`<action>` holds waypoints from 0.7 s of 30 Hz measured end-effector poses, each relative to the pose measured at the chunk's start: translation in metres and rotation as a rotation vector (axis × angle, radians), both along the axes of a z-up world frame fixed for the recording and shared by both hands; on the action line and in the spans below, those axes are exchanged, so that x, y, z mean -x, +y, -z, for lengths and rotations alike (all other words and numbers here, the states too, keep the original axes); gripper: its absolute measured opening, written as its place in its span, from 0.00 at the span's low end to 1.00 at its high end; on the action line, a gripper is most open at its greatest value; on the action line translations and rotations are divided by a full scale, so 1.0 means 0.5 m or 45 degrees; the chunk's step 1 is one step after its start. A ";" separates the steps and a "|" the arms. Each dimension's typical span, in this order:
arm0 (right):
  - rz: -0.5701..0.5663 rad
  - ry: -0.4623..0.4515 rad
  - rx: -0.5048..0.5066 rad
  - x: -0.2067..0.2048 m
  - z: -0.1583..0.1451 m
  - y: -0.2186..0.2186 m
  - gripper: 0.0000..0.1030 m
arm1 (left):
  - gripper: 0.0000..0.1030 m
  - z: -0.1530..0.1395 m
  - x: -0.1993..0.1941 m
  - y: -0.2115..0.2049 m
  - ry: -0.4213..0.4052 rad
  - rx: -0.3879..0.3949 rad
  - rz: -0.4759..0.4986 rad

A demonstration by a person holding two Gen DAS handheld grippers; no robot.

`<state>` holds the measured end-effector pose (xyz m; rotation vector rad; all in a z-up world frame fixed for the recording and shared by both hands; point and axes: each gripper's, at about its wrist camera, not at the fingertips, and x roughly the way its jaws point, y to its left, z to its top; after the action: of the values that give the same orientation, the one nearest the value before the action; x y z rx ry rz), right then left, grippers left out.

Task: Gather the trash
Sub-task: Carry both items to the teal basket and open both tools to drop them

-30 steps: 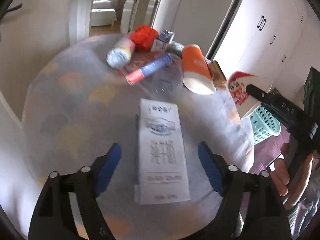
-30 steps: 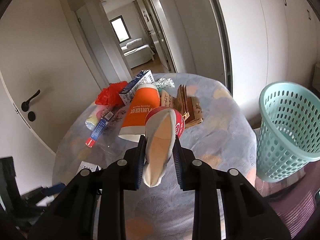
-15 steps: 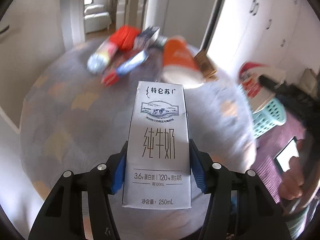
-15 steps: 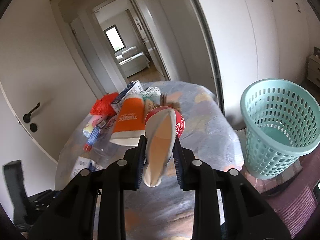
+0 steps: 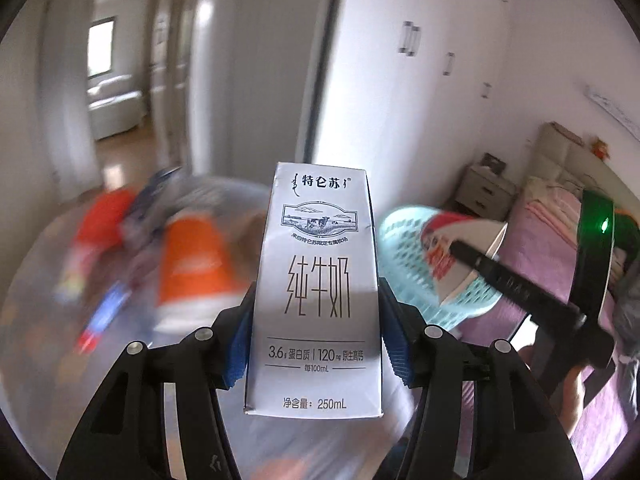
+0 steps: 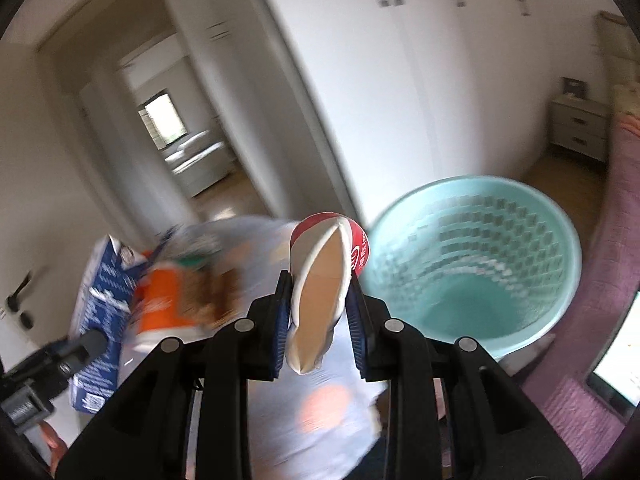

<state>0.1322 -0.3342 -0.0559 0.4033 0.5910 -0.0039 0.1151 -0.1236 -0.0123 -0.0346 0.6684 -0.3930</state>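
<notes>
Milk carton [image 5: 318, 292] clamped between blue pads [image 5: 236, 354] of left gripper [image 5: 318, 350], held upright and clear of table [image 5: 48, 352], printed front facing the lens. Jaws closed down onto carton within the last second; now narrow, pressing both long side panels near the lower half. Panels show no visible buckling, so probably stiff paperboard, likely empty or near empty and light — a judgement only. Smooth coated faces, likely a bit slippery; grip across the flat sides, low on the body, looks sound. Squeezing harder would risk creasing. Beyond carton: teal basket [image 5: 404, 256], lower right past table edge, with right gripper [image 5: 472, 256] carrying a red-and-white paper cup [image 5: 436, 256] in front of it. Blurred orange cup [image 5: 192, 264] and other litter lying on table to the left. Right wrist view: paper cup [image 6: 322, 284] pinched flat between pads [image 6: 282, 324] of right gripper [image 6: 318, 320], rim squashed to a narrow oval, pale inside showing. Jaws narrow, shut on cup. Thin, soft, very light; crushes readily, so present flattened grip at the mouth holds well. Teal basket [image 6: 560, 248] just ahead and to the right, open mouth in view, seemingly empty as far as visible. Table [image 6: 320, 404] below. Blue carton [image 6: 102, 312] and orange cup [image 6: 160, 304] remaining at left, blurred. Left gripper's tip [image 6: 86, 346] at lower left edge. Likely next: both items carried over basket rim and released.
</notes>
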 end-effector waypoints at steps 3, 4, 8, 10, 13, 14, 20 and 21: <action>0.123 0.037 0.025 -0.019 0.008 -0.057 0.23 | 0.52 0.007 -0.064 -0.080 0.021 0.020 0.110; 0.165 0.060 0.037 -0.028 0.016 -0.074 0.23 | 0.52 0.013 -0.083 -0.109 0.035 0.010 0.146; 0.279 0.173 0.042 -0.055 0.050 -0.130 0.23 | 0.52 0.055 -0.155 -0.205 0.104 0.003 0.251; 0.314 0.204 0.036 -0.058 0.063 -0.148 0.23 | 0.52 0.085 -0.190 -0.245 0.178 0.019 0.302; 0.355 0.266 0.043 -0.069 0.084 -0.171 0.23 | 0.52 0.130 -0.238 -0.291 0.284 0.048 0.360; 0.366 0.284 0.041 -0.072 0.092 -0.179 0.23 | 0.52 0.141 -0.252 -0.302 0.303 0.057 0.366; 0.401 0.340 0.048 -0.089 0.124 -0.204 0.26 | 0.53 0.189 -0.289 -0.348 0.348 0.055 0.389; 0.405 0.352 0.056 -0.094 0.129 -0.207 0.26 | 0.53 0.194 -0.290 -0.351 0.352 0.053 0.392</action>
<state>0.1791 -0.4376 -0.1201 0.4543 0.7924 -0.3820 0.2601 -0.2991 -0.1092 -0.0259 0.9428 -0.7074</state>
